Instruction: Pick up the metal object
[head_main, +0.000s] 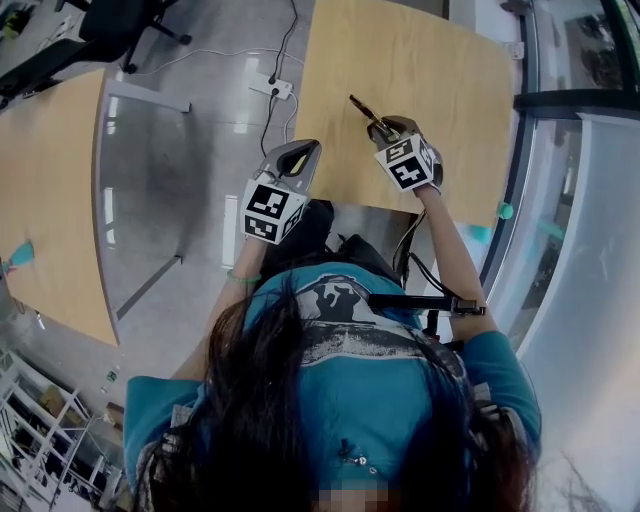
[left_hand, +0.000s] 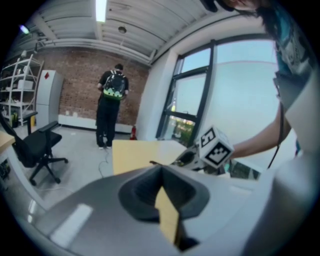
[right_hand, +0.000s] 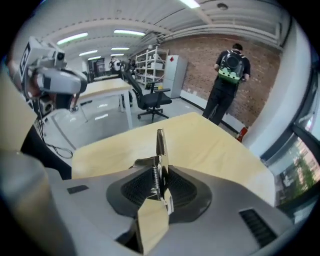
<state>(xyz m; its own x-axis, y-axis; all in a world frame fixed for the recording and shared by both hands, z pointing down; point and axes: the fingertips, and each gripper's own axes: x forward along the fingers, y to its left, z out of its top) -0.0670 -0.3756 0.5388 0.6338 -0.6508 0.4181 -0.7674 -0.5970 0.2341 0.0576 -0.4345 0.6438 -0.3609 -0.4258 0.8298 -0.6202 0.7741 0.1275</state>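
One stiff, slippery-looking metal object (right_hand: 160, 142), right gripper (right_hand: 159, 175) jaws clamped on its sprung middle; left gripper (left_hand: 161, 170) jaws closed, empty.

Two claws (head_main: 303, 152) (head_main: 386, 127), one metal object (head_main: 360, 107), two tables (head_main: 440, 70) (head_main: 50, 180).

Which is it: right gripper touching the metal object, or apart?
Touching. The right gripper view shows the metal object clamped between the right gripper's pads, its tip sticking out above the table.
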